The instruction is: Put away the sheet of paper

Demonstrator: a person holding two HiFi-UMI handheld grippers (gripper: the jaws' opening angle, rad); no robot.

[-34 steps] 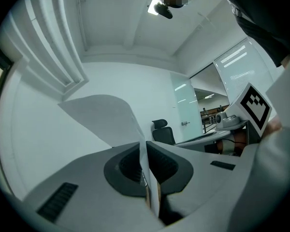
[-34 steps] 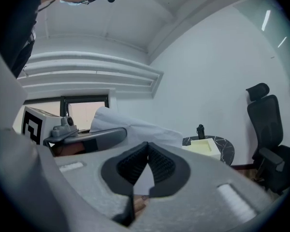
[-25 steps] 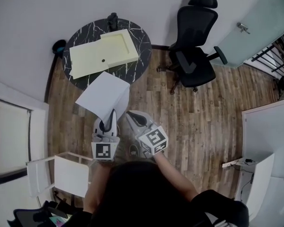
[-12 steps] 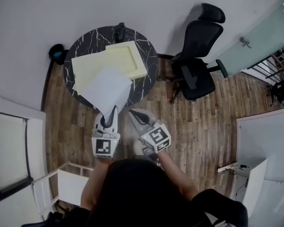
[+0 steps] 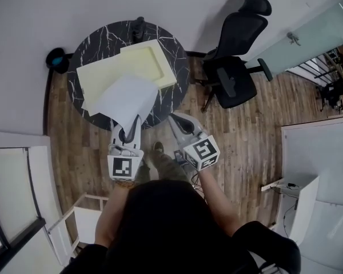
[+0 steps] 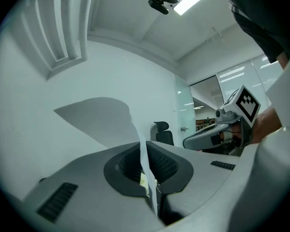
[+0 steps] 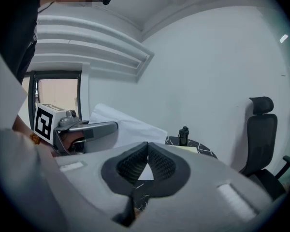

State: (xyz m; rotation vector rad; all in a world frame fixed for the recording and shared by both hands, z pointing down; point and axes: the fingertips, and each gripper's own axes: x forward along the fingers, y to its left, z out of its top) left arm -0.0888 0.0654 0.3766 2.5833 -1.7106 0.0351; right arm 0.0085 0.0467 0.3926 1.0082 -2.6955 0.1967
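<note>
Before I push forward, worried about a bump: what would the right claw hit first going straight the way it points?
The right claw would probably meet the near rim of the round marble table first; depth is hard to judge.

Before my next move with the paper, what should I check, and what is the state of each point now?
1. Sheet of paper clamped in the left claw: ok.
2. Right claw shut and empty: ok.
3. Yellow box file lies open on the table: ok.
4. Sheet over the file's tray: not ok, the head view shows it over the flat flap.
5. Sheet's height above the file: cannot tell.
</note>
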